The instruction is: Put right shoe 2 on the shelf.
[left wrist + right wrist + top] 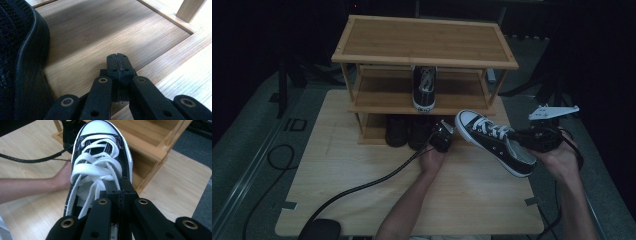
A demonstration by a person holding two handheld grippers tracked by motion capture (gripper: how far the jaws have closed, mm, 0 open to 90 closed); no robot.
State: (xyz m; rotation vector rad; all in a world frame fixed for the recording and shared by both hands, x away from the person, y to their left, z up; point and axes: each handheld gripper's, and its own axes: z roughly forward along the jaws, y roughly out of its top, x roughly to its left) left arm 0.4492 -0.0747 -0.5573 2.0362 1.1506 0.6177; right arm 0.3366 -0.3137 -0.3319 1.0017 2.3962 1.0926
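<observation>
— Where's your sneaker (495,141) right now?

— Your right gripper (121,192) holds it up off the desk (362,190), jaws clamped on its side wall by the opening, white toe pointing at the bamboo shoe rack (424,42).

— And your other hand?

— Your left gripper (117,65) sits low at the rack's bottom shelf, jaws pressed together on nothing, just beside a dark shoe (22,60) on its left.

— Anything else on the rack?

— The matching sneaker (424,87) stands on the middle shelf.

A wooden table (337,190) bears a shoe rack (422,42) holding sneaker (424,87) and dark shoes (397,131).
</observation>
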